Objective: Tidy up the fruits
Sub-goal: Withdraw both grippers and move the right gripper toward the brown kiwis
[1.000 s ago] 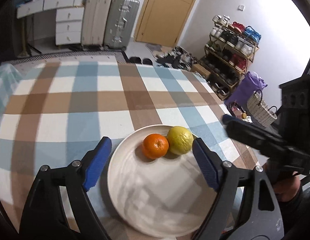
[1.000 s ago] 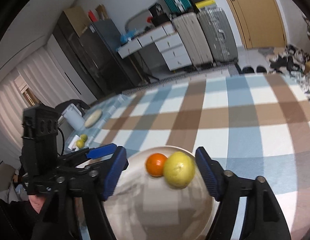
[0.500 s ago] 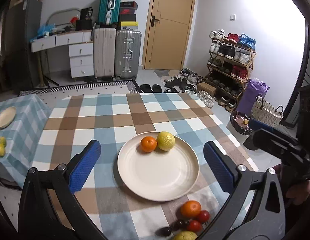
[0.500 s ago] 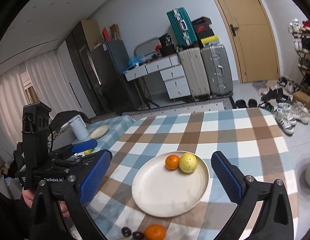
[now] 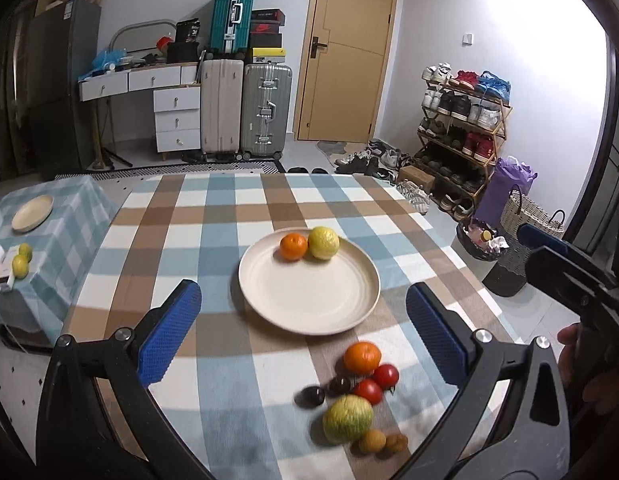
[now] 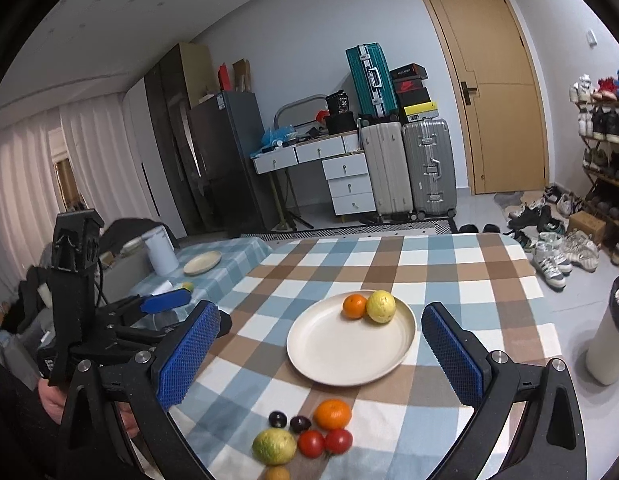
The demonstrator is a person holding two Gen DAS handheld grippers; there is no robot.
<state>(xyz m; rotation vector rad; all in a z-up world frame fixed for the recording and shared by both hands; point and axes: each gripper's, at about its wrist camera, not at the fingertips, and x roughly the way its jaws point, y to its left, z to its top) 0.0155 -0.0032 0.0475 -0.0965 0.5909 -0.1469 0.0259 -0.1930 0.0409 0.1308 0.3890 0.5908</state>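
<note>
Left wrist view: left gripper [image 5: 301, 336] spread wide, nothing between its pads, above the checked counter [image 5: 181, 248]. Ahead of it sits the cream plate [image 5: 309, 308] — an orange [image 5: 293, 246] and a lemon [image 5: 324, 243] touching at its far rim. Below the gripper's right finger lies the loose fruit cluster [image 5: 355, 396]. Right wrist view: right gripper [image 6: 319, 354] likewise spread, empty — plate ahead, cluster just beneath.

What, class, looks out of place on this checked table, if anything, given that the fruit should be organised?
Nothing is spilled or damaged. Only the orange and lemon sit on the plate; a cluster with a second orange and two tomatoes lies loose on the cloth beside it.
</note>
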